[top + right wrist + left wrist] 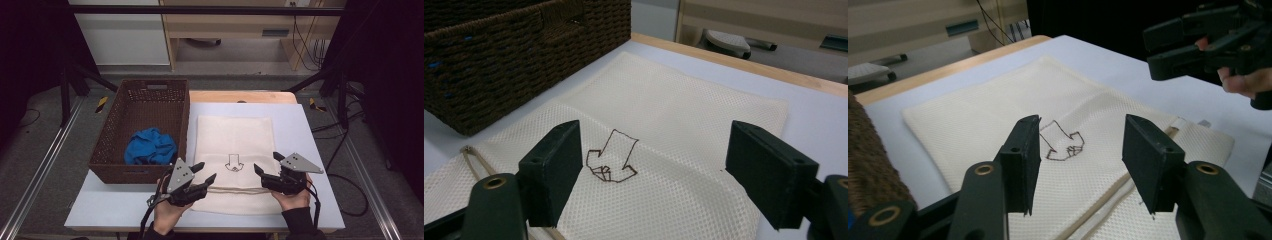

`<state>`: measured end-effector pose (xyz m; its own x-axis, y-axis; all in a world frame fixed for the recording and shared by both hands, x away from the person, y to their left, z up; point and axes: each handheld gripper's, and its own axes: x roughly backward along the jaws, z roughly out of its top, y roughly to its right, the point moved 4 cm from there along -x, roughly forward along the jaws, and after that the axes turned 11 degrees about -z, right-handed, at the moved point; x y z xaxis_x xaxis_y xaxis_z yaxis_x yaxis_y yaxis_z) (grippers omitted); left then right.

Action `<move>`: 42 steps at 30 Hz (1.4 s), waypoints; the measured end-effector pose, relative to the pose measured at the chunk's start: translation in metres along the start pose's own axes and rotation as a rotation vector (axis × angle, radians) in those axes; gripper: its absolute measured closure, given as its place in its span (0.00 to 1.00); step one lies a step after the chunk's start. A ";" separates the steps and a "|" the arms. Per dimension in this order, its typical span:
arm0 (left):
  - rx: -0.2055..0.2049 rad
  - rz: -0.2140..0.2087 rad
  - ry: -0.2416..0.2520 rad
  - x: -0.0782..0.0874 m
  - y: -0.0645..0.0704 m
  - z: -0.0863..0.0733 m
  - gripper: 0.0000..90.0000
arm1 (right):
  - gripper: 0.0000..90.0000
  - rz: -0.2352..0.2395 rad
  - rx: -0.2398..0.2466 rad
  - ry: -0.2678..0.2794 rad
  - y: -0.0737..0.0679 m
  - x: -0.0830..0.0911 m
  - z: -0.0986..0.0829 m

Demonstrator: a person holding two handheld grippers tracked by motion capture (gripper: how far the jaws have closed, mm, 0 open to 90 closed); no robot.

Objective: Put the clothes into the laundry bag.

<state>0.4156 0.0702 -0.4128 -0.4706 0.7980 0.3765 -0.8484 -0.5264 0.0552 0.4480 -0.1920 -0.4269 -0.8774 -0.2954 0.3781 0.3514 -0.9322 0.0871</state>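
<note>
Lying flat on the desk (310, 150), directly ahead of both tools, was one cream mesh bag (233, 145), its drawstring edge nearest the tools and an arrow mark (233, 164) stitched between them.

Left tool (205, 172): jaws wide apart, holding nothing, poised just above the bag's near left corner. Right tool (266, 164): jaws likewise spread and empty, above the near right corner.

Material: open-weave netting, seen close in the left gripper view (1013, 107) and the right gripper view (674, 130). Judged very light, limp and without stiffness; it would likely sag and fold once lifted, and two layers might separate or cling. Not fragile, though the mesh could snag on a jaw edge.

Suggested hold: the hemmed band (235, 191) carrying the cord, one tool at each near corner, pinching the upper layer alone if the mouth was to be opened.

Also present: a brown woven basket (107, 150) to the left of the left tool, just beside the bag, containing a crumpled blue cloth (150, 146).
</note>
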 end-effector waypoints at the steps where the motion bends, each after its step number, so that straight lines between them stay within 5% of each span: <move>1: 0.007 -0.015 -0.010 -0.005 0.003 -0.005 0.58 | 0.27 0.003 0.000 -0.005 -0.001 0.000 -0.001; 22: 0.042 -0.125 -0.198 -0.053 0.024 -0.058 0.93 | 0.40 0.075 0.015 -0.086 -0.018 -0.013 -0.020; 42: 0.055 -0.148 -0.294 -0.072 0.025 -0.080 0.99 | 0.59 0.163 0.131 -0.258 -0.053 -0.039 -0.050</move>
<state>0.4084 0.0233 -0.5127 -0.2466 0.7525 0.6107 -0.8842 -0.4326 0.1761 0.4470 -0.1419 -0.4926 -0.7008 -0.3598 0.6159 0.5338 -0.8373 0.1182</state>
